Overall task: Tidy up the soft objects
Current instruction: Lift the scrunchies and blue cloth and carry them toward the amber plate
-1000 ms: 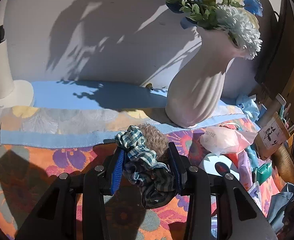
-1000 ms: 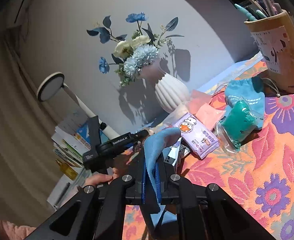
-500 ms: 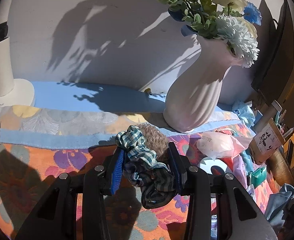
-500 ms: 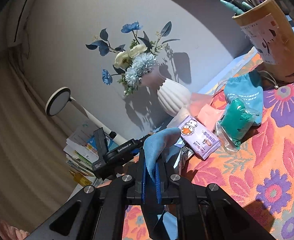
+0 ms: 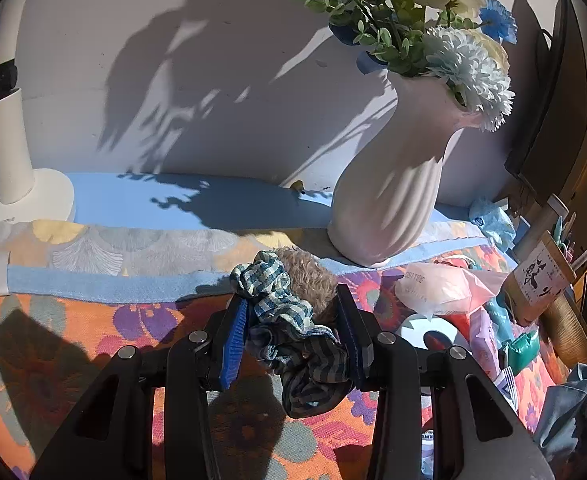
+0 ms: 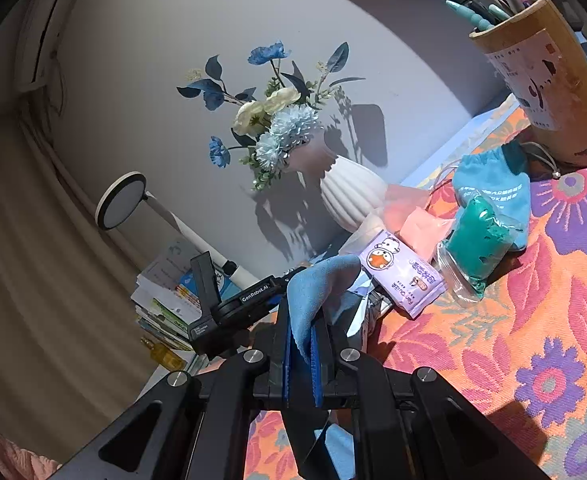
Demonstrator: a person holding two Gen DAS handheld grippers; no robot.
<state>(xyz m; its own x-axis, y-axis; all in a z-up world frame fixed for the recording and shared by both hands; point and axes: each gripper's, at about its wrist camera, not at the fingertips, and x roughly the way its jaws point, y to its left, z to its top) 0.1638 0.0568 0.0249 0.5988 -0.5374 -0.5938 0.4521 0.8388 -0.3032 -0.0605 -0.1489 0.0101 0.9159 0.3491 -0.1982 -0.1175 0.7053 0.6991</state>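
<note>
My left gripper (image 5: 291, 308) is shut on a green checked scrunchie (image 5: 283, 312) with a brown fuzzy scrunchie (image 5: 309, 276) bunched behind it, held above the flowered cloth. My right gripper (image 6: 303, 320) is shut on a light blue cloth (image 6: 317, 292) that folds over the jaws and hangs below them. The left gripper's black body (image 6: 233, 304) shows in the right wrist view, left of the blue cloth.
A white ribbed vase of flowers (image 5: 389, 200) stands at the back near the wall. A pink bag (image 5: 441, 288), a purple tissue pack (image 6: 401, 272), a green bagged item (image 6: 475, 240), a teal pouch (image 6: 493, 188) and a bamboo pen holder (image 6: 549, 92) lie to the right. A white lamp base (image 5: 17, 196) is at the left.
Both grippers have tilted slightly and risen a little; the vase sits higher and farther right in the left view. Both grips are unchanged.
</note>
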